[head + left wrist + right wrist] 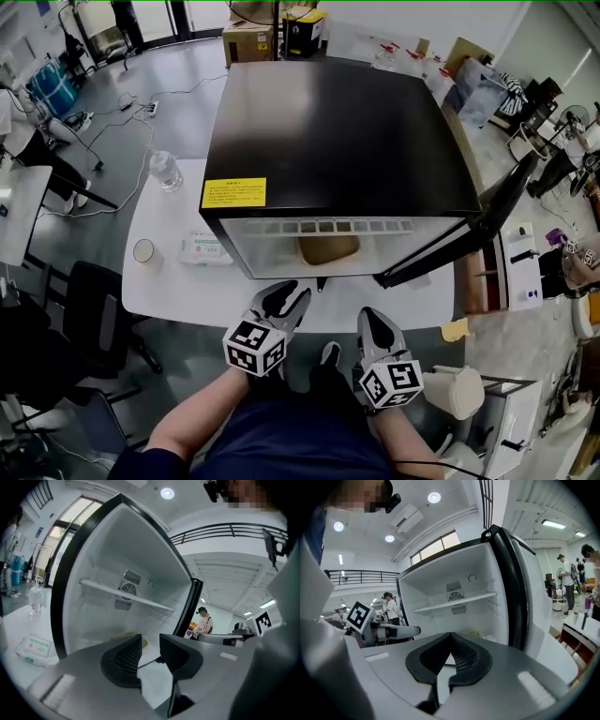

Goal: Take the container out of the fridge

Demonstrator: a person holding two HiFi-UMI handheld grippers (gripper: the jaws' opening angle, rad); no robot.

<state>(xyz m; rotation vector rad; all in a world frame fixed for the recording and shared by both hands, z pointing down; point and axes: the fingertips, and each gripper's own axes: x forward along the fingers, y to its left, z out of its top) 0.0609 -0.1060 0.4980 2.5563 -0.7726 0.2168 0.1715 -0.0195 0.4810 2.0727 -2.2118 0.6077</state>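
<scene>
1. We hold the left gripper (284, 300) just in front of the open fridge (337, 131). Its jaws stand a narrow gap apart with nothing between them.
2. The right gripper (373, 323) sits beside it, a little further back from the opening. Its jaw tips meet and it grips nothing.
3. The container (328, 249) lies ahead of both grippers on the fridge floor, below the shelf (126, 595) and set back from the front edge. It is slightly right of the left gripper's line and slightly left of the right one's.
4. From each gripper's own view only a tan sliver of it shows over the jaws, so we cannot tell whether it has a lid or anything inside.
5. We judge it a low, rounded tub, probably light and fairly stiff. Its walls may be smooth and possibly damp from the cold, so it could slide.
6. The near rim or near wall looks like the best place to take hold, since it faces the grippers squarely. Either gripper's jaws would have to spread wider than they are now to straddle that edge.
7. The door (459, 234) hangs open beyond the right gripper's outer side. The left gripper therefore has the freer path in, and a level pull toward us should suit contents we cannot see.
</scene>
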